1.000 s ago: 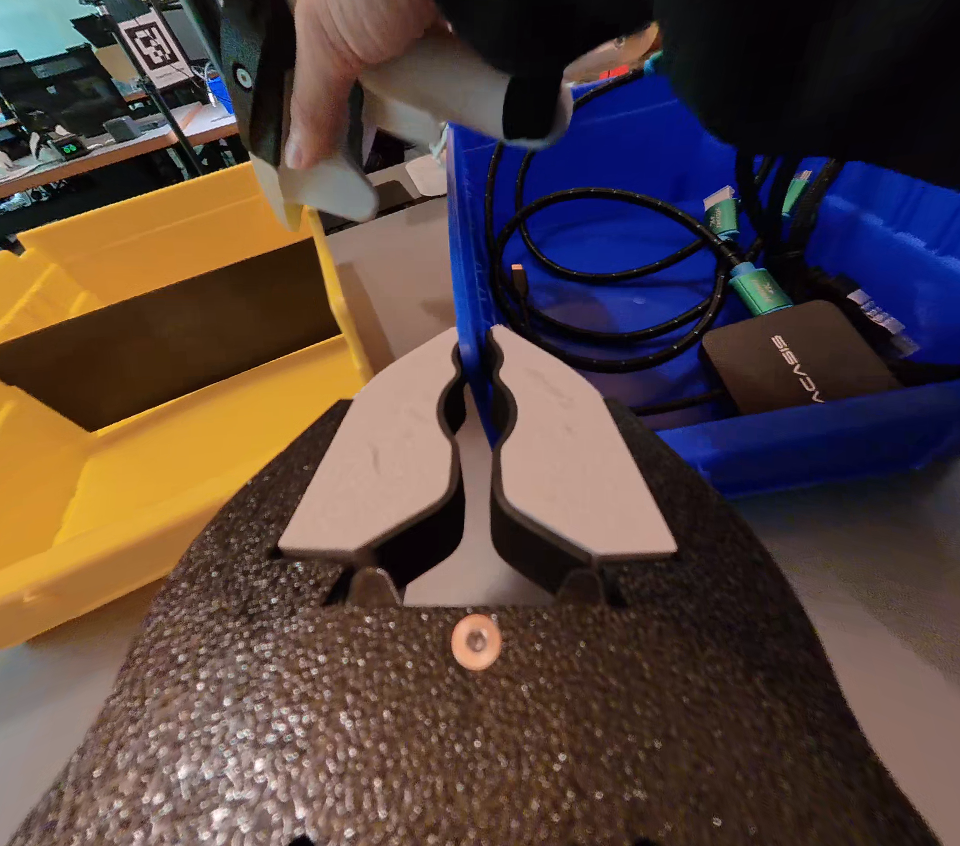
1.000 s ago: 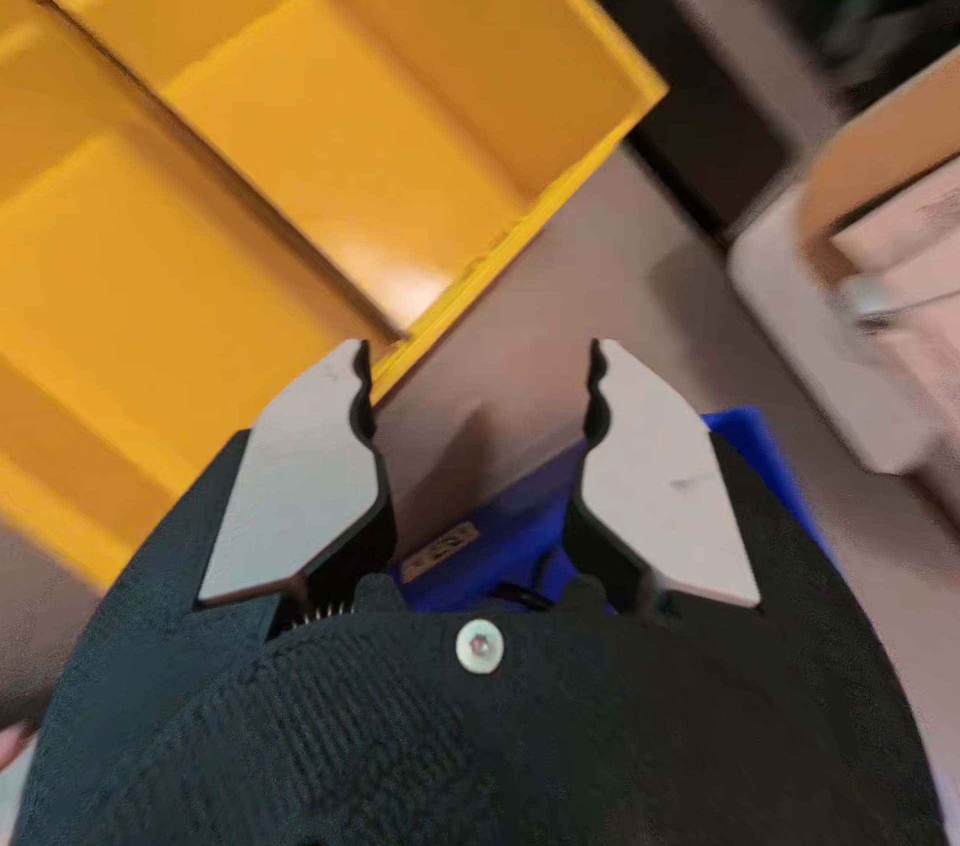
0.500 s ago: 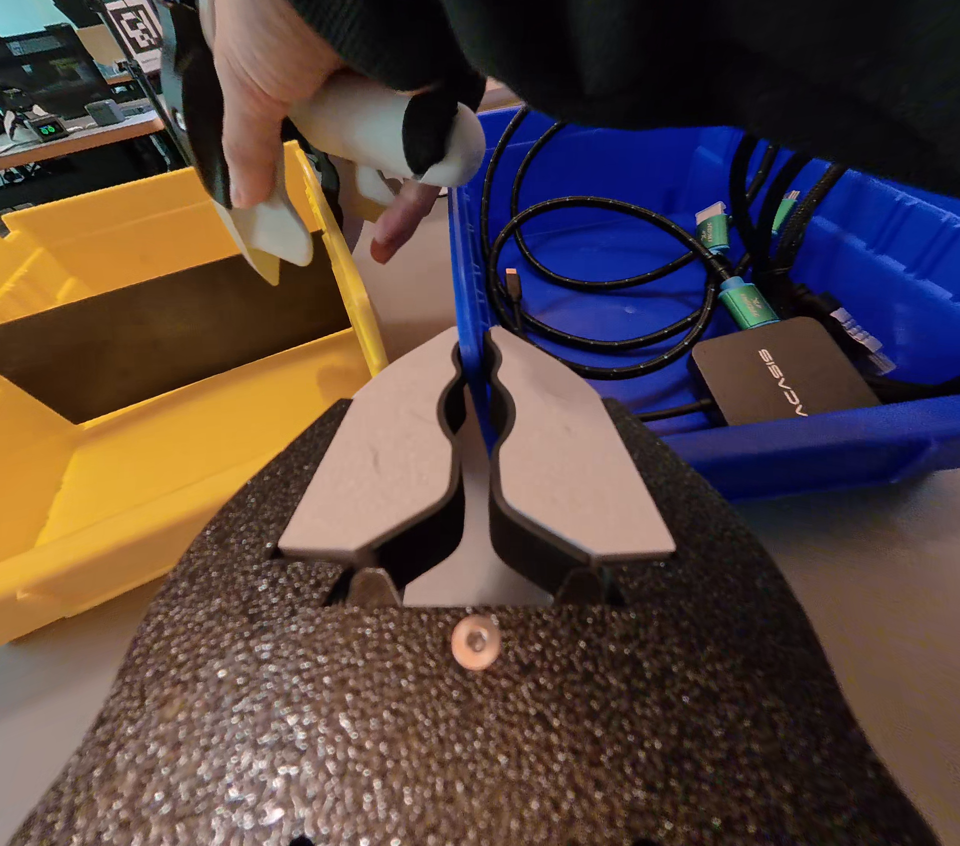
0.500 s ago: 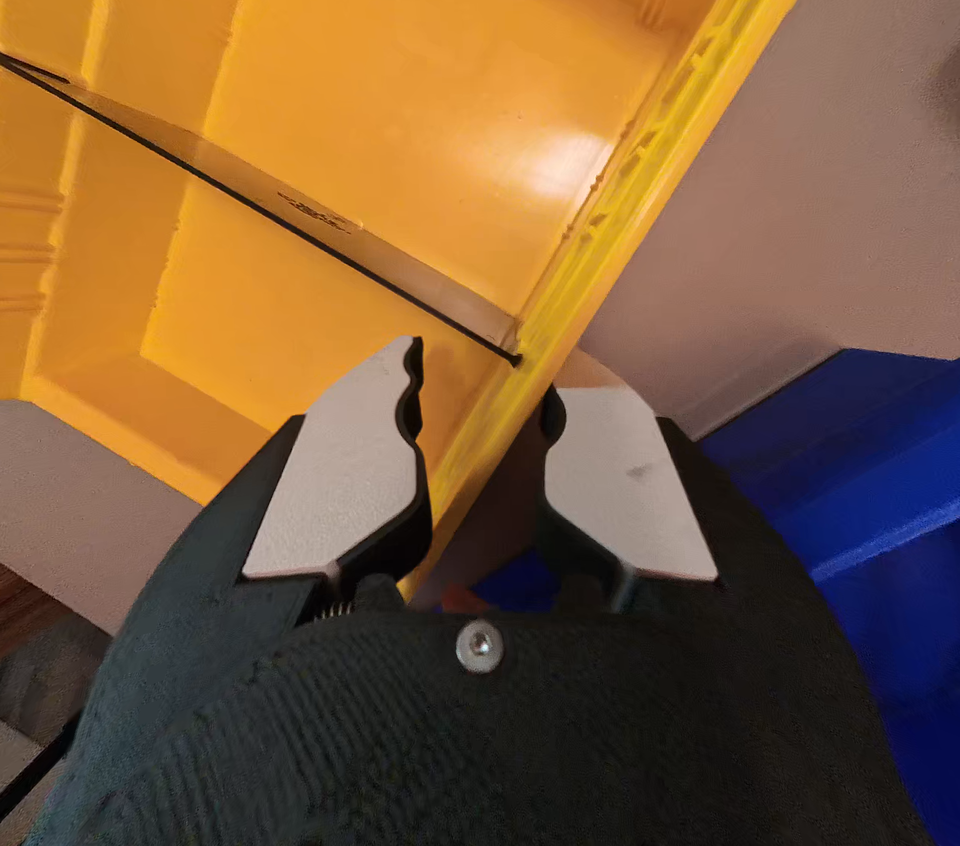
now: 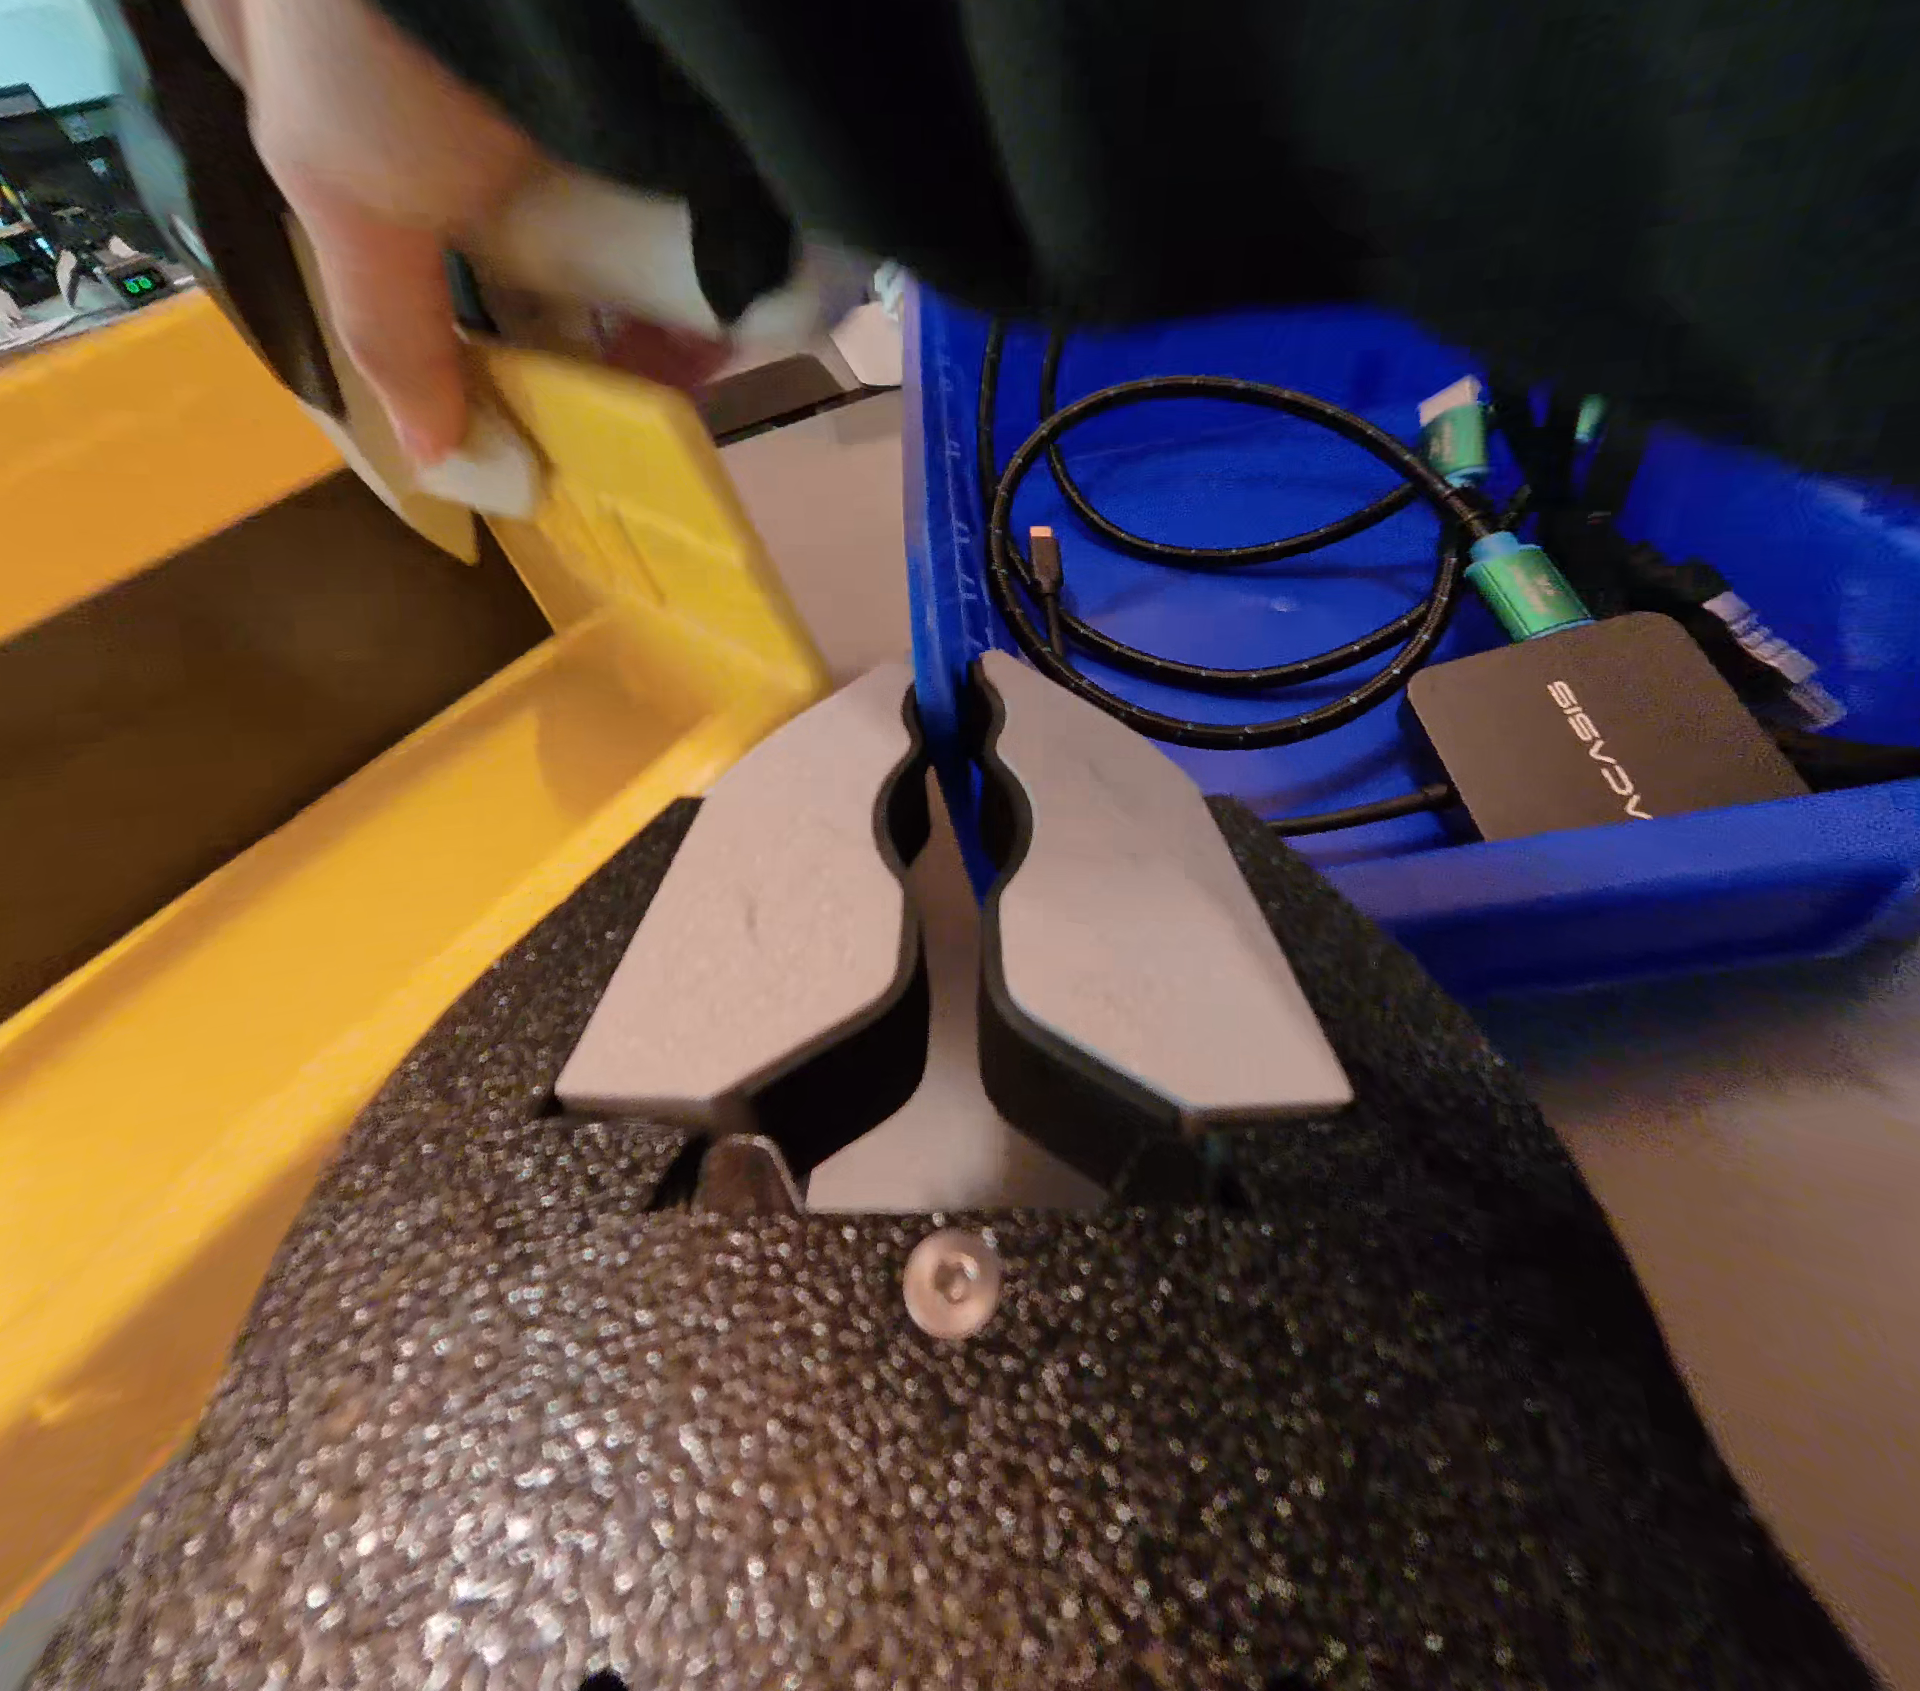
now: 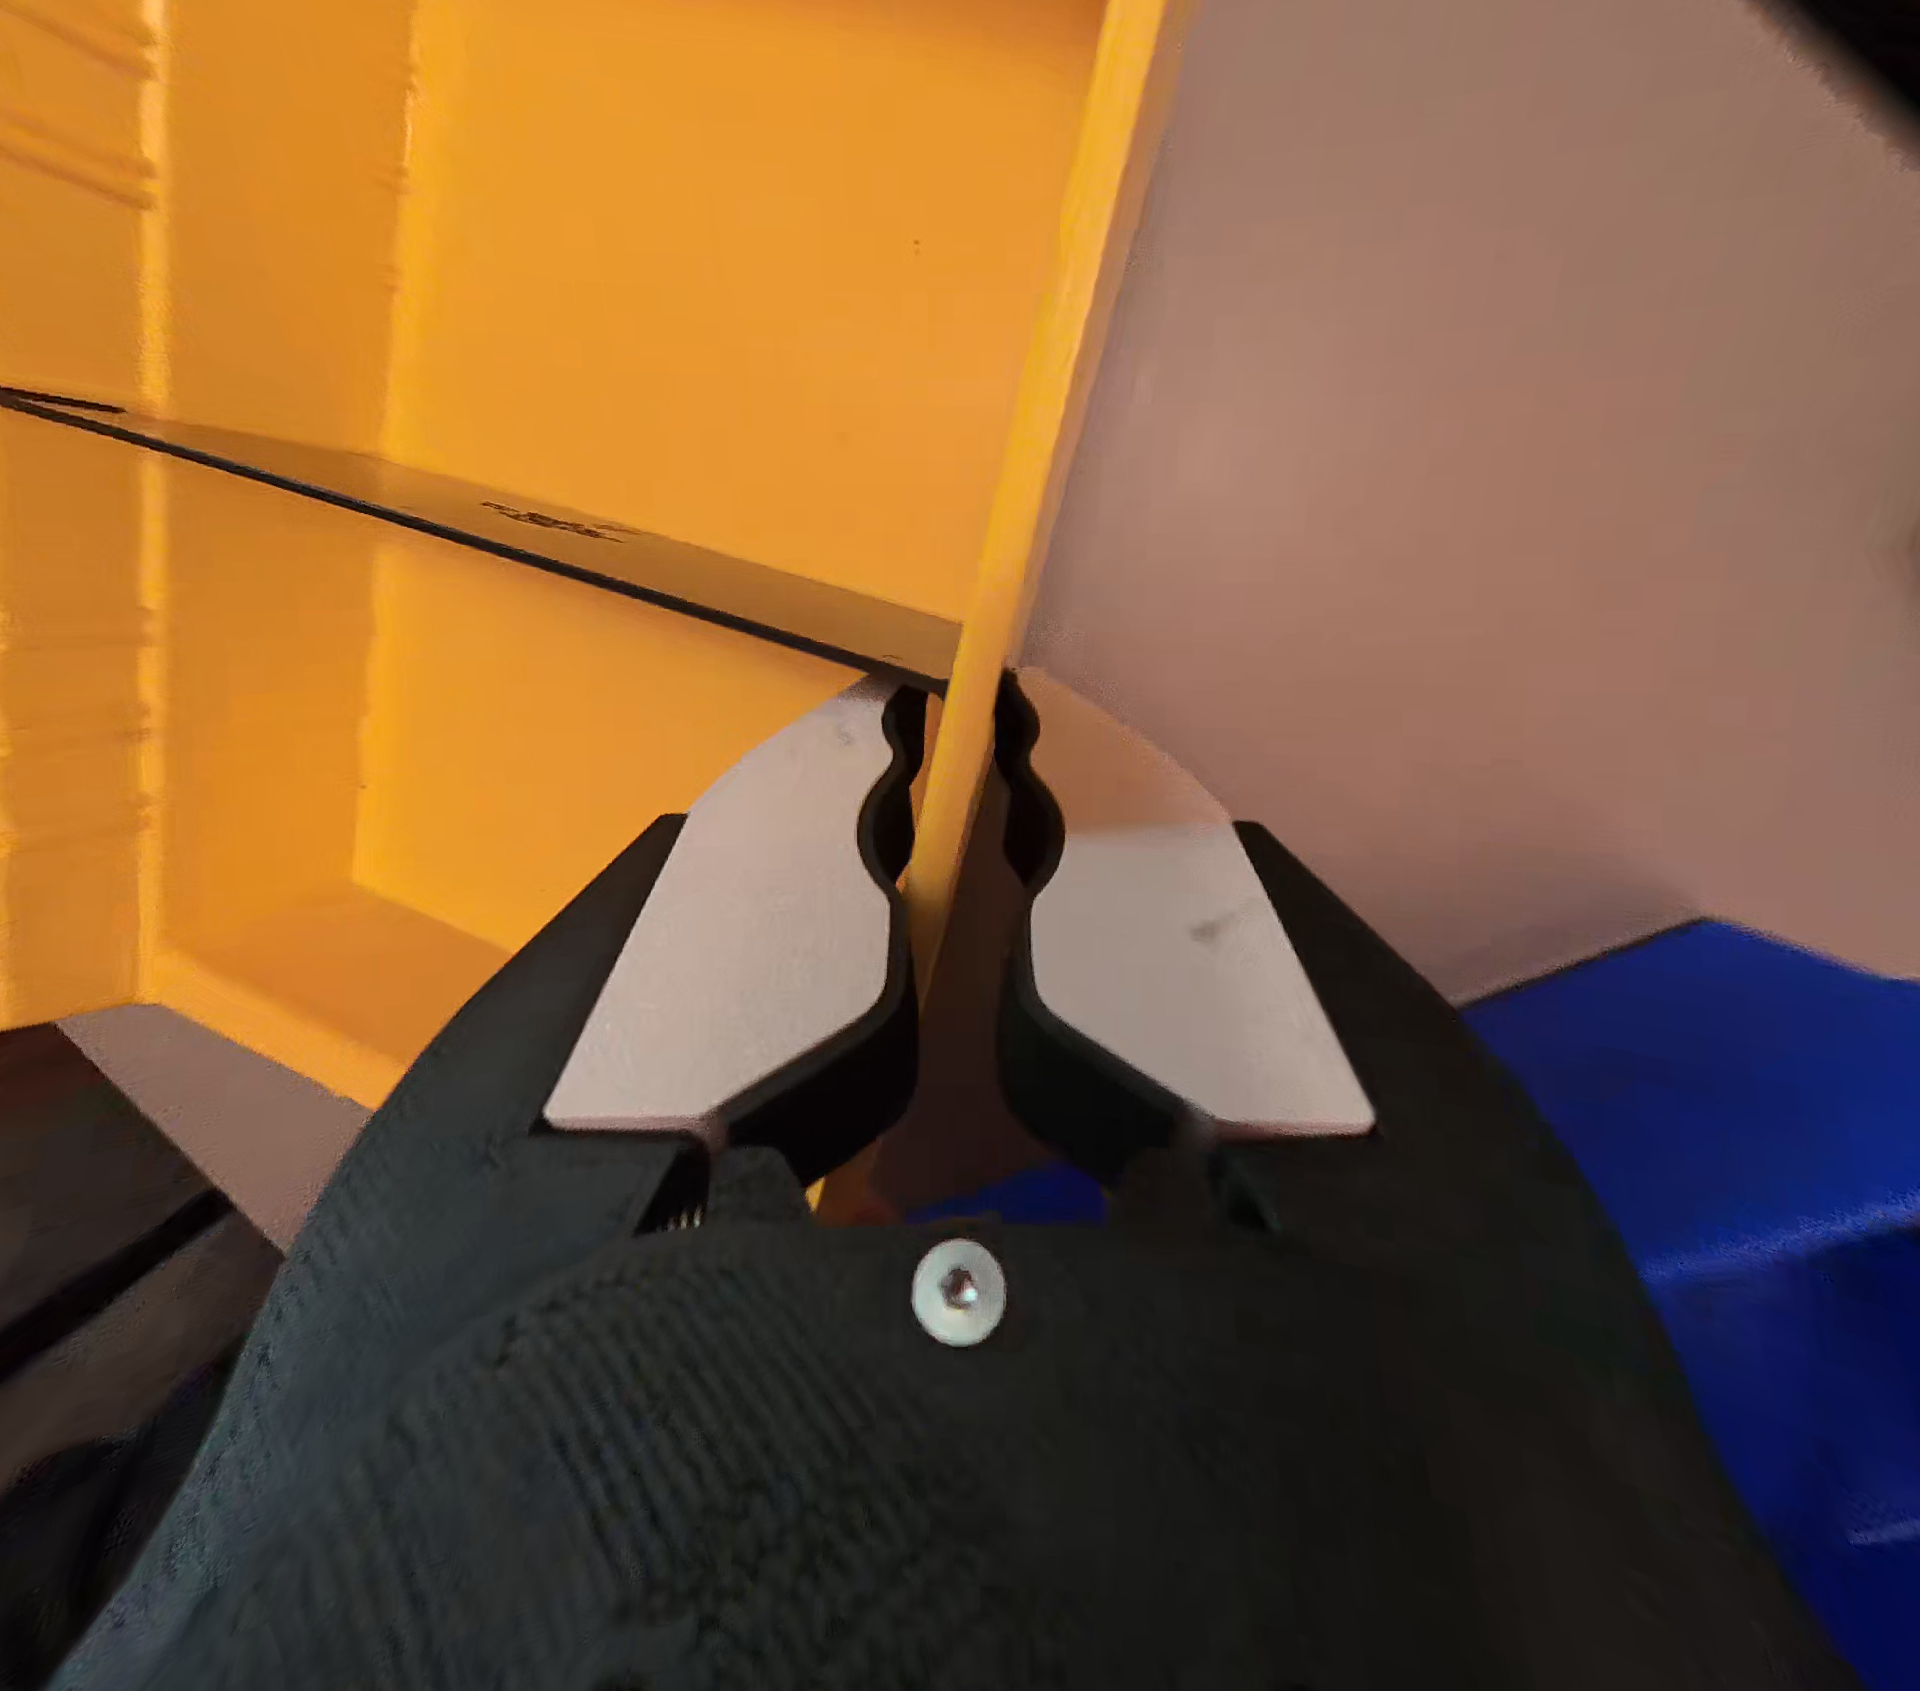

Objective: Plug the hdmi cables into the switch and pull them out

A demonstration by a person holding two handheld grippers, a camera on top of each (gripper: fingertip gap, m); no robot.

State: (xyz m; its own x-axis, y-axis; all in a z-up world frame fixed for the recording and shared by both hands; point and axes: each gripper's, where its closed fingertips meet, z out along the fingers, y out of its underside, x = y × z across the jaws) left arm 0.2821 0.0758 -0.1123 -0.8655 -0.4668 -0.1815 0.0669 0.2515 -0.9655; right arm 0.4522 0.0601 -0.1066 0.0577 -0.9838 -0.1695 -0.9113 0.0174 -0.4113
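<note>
Bins are numbering two: one yellow bin [image 5: 260,862] filling the left of the left wrist view and one blue bin [image 5: 1621,872] sitting at centre right, close beside it on a grey table [image 5: 1745,1226]. One black switch [image 5: 1600,727] is lying inside the blue bin at the right, with black braided cables [image 5: 1226,706] coiling to its left; three green-shelled plugs are showing near the switch, the nearest plug [image 5: 1527,592] lying against its far edge, though whether it is seated is unclear. A thin lead with a small copper tip [image 5: 1044,555] is lying loose on the blue floor.

The left gripper [image 5: 943,706] is sitting at centre frame with its jaws nearly together, straddling the blue bin's left wall; whether they are pinching that wall or merely flanking it cannot be told. The switch is lying to the right of these jaws, well apart.

Only the left wrist view is showing the switch, the cables, a person's hand [image 5: 343,187] at upper left and a black sleeve [image 5: 1143,31] across the top. Only the right wrist view is showing the yellow bin's interior, split by one dark divider [image 6: 468,519] into two compartments. There the right gripper [image 6: 958,696] is clamping the yellow bin's thin side wall between its jaws, with a corner of the blue bin peeking in at lower right.
</note>
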